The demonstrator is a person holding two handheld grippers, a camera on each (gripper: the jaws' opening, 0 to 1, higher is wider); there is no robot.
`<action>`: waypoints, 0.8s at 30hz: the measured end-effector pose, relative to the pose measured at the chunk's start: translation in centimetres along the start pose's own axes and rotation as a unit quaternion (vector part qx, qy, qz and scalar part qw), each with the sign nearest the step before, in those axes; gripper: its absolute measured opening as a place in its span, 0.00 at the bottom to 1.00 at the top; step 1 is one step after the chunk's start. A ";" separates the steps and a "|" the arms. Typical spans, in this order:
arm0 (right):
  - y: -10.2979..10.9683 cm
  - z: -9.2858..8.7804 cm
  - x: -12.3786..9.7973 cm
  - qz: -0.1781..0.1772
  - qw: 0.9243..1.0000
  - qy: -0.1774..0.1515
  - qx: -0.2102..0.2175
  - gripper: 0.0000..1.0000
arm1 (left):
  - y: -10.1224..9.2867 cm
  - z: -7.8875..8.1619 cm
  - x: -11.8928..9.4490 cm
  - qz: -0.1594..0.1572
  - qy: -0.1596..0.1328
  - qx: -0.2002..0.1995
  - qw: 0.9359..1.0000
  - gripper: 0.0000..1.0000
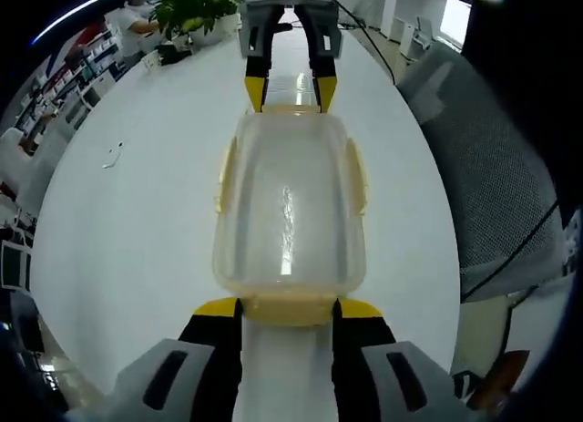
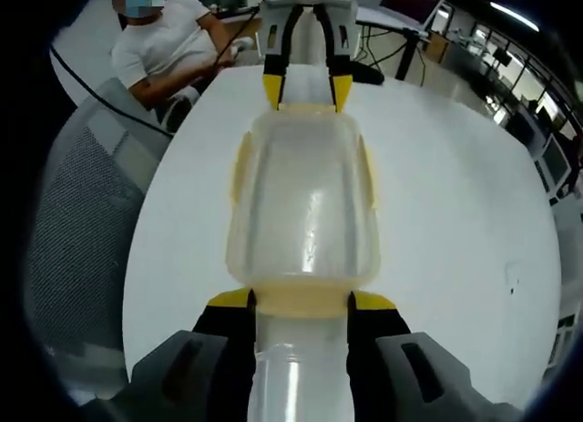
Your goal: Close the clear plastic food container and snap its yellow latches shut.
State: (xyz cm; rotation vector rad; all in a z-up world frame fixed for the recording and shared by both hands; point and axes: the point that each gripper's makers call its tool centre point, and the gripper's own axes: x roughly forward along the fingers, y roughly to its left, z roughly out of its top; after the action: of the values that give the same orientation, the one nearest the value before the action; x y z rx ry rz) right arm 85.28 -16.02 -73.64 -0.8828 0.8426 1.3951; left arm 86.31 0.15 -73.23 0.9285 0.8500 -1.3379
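Container: the clear box [image 1: 290, 217] lies on the white surface [image 1: 137, 231] between the two grippers, one short end at each; its lid looks seated.
Left gripper: the left gripper [image 1: 288, 311] has its jaws spread either side of the near end latch [image 1: 288, 307], tips at the latch's corners; whether they press it, I cannot tell.
Right gripper: the right gripper [image 2: 301, 303] stands the same way at the opposite end latch [image 2: 301, 301], jaws parted, contact unclear.
Side latches: yellow flaps [image 1: 357, 174] run along both long sides, just ahead and to each side of either gripper.
Handling: probably light, empty, thin-walled and slick; it would likely slide on the smooth surface if pushed from one end alone.
Hold: best taken at the stiff rim and latches, both ends braced together, not the flexing lid middle.
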 end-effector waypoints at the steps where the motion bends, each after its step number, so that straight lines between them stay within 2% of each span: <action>1: 0.1 -0.1 -0.2 0.000 1.000 0.000 0.000 0.35 | 0.0 0.2 -0.1 0.000 0.000 0.000 1.000 0.32; 7: 0.4 -0.9 -1.5 0.003 1.000 0.005 0.001 0.35 | -0.3 1.8 -0.3 -0.003 0.005 -0.001 1.000 0.32; 24: 0.4 -4.7 -4.1 -0.004 1.000 0.027 0.008 0.35 | 0.0 6.4 0.8 -0.001 -0.011 0.007 1.000 0.32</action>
State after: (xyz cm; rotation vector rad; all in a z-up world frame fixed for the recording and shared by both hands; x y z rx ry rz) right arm 84.91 -22.05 -72.03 -0.9133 0.8887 1.3600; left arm 86.27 -5.98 -71.36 0.9215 0.8260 -1.3551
